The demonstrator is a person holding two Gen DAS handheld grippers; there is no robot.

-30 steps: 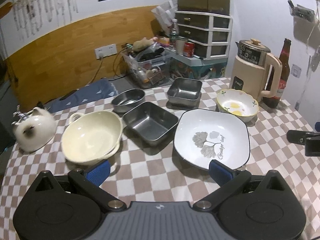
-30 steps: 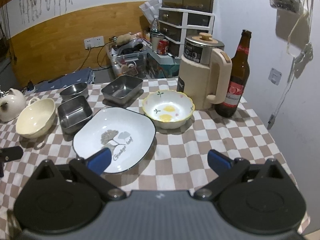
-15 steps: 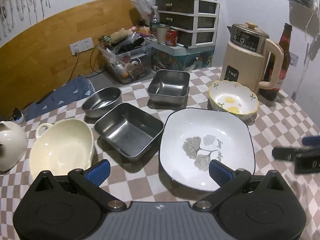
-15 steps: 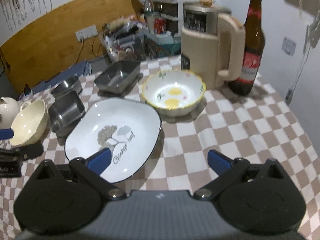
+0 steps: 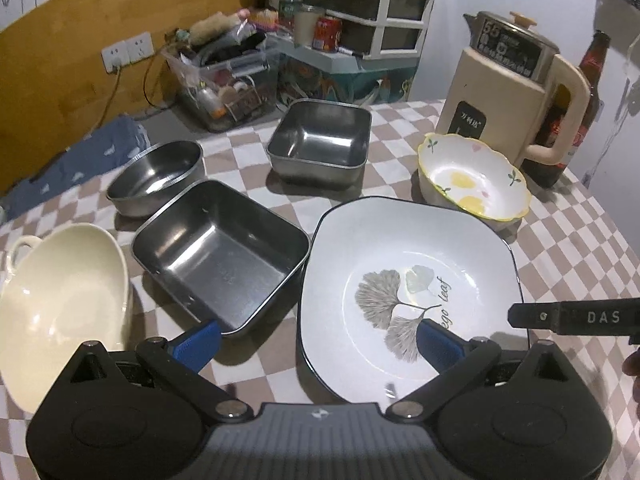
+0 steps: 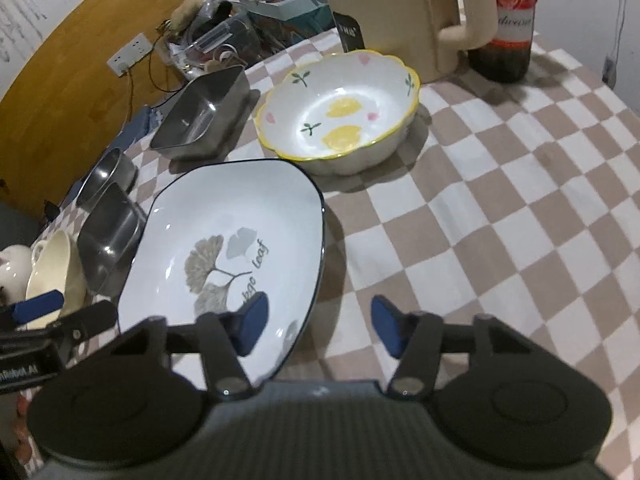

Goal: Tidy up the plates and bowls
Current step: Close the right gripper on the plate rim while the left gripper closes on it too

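Observation:
A white square plate (image 5: pixel 408 248) (image 6: pixel 224 220) with a leaf print lies on the checked cloth. My right gripper (image 6: pixel 319 328) straddles its right rim. Its jaws are closing, one pad over the plate and one over the cloth, neither pressing. My left gripper (image 5: pixel 316 344) stands open wide over the plate's left rim and the near corner of a square steel tray (image 5: pixel 220 252). The right gripper's finger (image 5: pixel 572 316) shows at the plate's right edge. A yellow-rimmed flower bowl (image 5: pixel 474 178) (image 6: pixel 340 112), a second steel tray (image 5: pixel 320 140), a round steel bowl (image 5: pixel 156 176) and a cream handled bowl (image 5: pixel 60 300) stand around.
A cream kettle (image 5: pixel 512 92) and a beer bottle (image 5: pixel 592 80) stand behind the flower bowl at the back right. A cluttered clear box (image 5: pixel 224 76) and drawers (image 5: pixel 368 4) sit past the table's far edge. A white teapot (image 6: pixel 12 268) is at the far left.
Both grippers have come down and forward toward the white plate. The right gripper has rolled and its jaws have narrowed around the plate's right rim. The left stays wide.

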